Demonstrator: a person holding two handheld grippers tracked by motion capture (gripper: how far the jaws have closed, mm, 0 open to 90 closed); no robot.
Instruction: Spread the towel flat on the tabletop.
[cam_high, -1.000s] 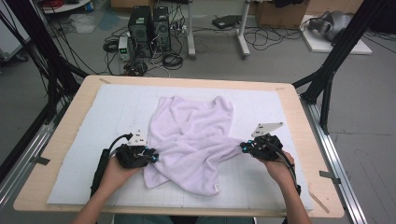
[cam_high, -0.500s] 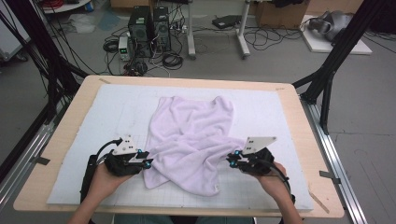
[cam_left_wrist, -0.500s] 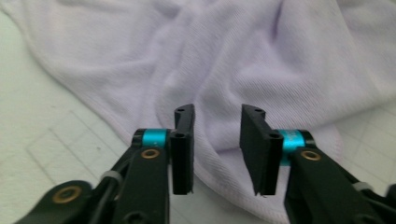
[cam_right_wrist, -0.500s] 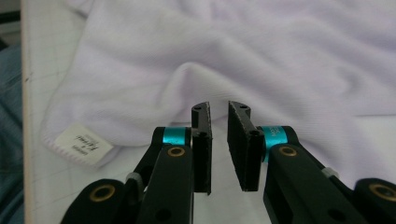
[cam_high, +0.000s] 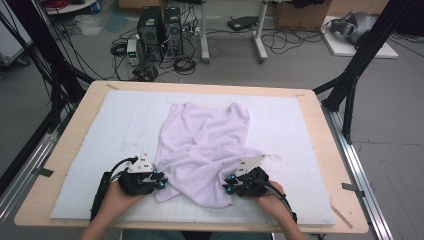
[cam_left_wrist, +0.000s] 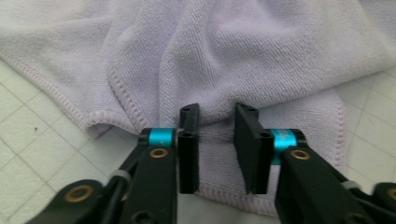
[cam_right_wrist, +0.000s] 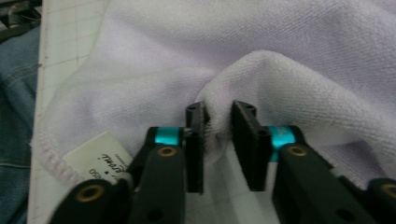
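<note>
A pale lilac towel (cam_high: 205, 145) lies crumpled in the middle of the white gridded mat (cam_high: 110, 125). My left gripper (cam_high: 162, 181) sits at the towel's near left corner. In the left gripper view its jaws (cam_left_wrist: 217, 114) have just been closing on a ridge of towel (cam_left_wrist: 233, 56) by the hem, and they pinch it. My right gripper (cam_high: 227, 187) is at the near right edge. In the right gripper view it (cam_right_wrist: 218, 109) is shut on a raised fold of towel (cam_right_wrist: 280, 46), after its jaws parted slightly. A white label (cam_right_wrist: 100, 161) hangs off the hem.
The mat covers a wooden table (cam_high: 325, 135) with black frame legs at both sides. Computer towers (cam_high: 160, 27) and cables stand on the floor behind. The person's jeans (cam_right_wrist: 14, 93) show past the table's front edge.
Both grippers have come toward the table's front edge, the right one also inward to the left. The towel's near edge has bunched and shifted with them.
</note>
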